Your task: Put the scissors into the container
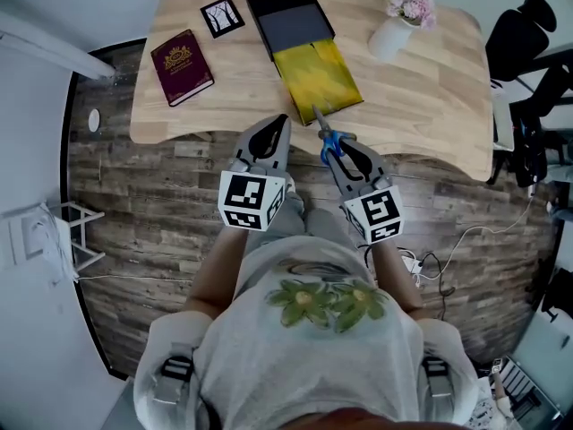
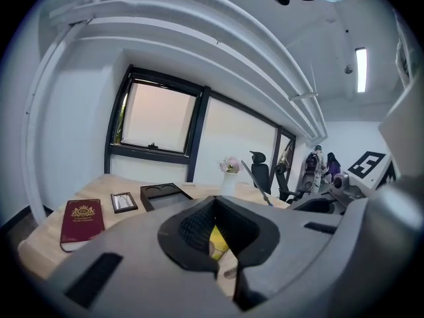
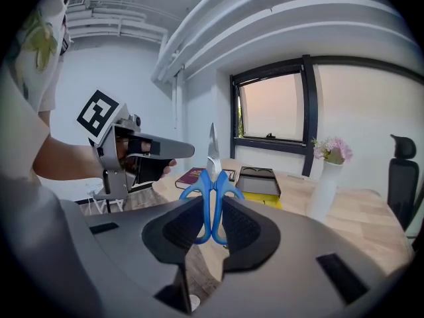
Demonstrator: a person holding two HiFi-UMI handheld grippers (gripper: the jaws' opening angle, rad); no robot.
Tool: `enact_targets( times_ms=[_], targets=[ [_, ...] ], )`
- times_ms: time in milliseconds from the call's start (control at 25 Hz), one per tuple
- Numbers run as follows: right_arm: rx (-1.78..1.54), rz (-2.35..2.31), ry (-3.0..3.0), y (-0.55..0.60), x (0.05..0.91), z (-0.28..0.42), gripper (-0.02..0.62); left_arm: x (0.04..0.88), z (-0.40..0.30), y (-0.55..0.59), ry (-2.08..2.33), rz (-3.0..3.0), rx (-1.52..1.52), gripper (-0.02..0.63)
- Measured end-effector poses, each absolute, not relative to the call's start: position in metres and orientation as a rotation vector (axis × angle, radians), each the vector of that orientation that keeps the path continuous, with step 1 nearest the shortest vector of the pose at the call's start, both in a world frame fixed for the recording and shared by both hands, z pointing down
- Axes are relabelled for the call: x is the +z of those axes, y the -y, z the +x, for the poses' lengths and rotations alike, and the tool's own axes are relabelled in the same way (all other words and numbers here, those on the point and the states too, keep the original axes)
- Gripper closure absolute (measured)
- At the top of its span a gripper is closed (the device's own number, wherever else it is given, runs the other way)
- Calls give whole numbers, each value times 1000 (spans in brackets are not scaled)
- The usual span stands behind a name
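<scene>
So far, only the pickup is done: the right gripper (image 3: 212, 229) is clamping the blue handles of the scissors (image 3: 212, 191), blades pointing up, and holding them at the near edge of the table (image 1: 421, 88), short of the black container (image 1: 288, 16). The drop-in is remaining. The left gripper (image 2: 215, 237) is hanging closed and empty. The red book (image 1: 182, 65) is showing gold lettering too small to read.

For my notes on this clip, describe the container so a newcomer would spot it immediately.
Look at the wooden table ahead of the person, toward its far edge. Between a small framed picture and a white vase of pink flowers lies the container: the only black, shallow, open tray, with a glossy yellow panel at its near end.
</scene>
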State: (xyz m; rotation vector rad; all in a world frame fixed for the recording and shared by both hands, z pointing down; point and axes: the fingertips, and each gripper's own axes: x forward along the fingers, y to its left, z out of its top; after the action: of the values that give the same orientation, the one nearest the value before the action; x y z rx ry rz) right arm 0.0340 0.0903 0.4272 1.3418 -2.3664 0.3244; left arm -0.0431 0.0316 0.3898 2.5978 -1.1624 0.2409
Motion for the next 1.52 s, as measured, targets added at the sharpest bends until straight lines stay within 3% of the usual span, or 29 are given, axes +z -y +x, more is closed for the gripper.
enact_targets(
  times_ms=[1520],
  targets=[
    [173,1180,2247,59,446,87,509,433,-11,88,1151,2506,374,600]
  ],
)
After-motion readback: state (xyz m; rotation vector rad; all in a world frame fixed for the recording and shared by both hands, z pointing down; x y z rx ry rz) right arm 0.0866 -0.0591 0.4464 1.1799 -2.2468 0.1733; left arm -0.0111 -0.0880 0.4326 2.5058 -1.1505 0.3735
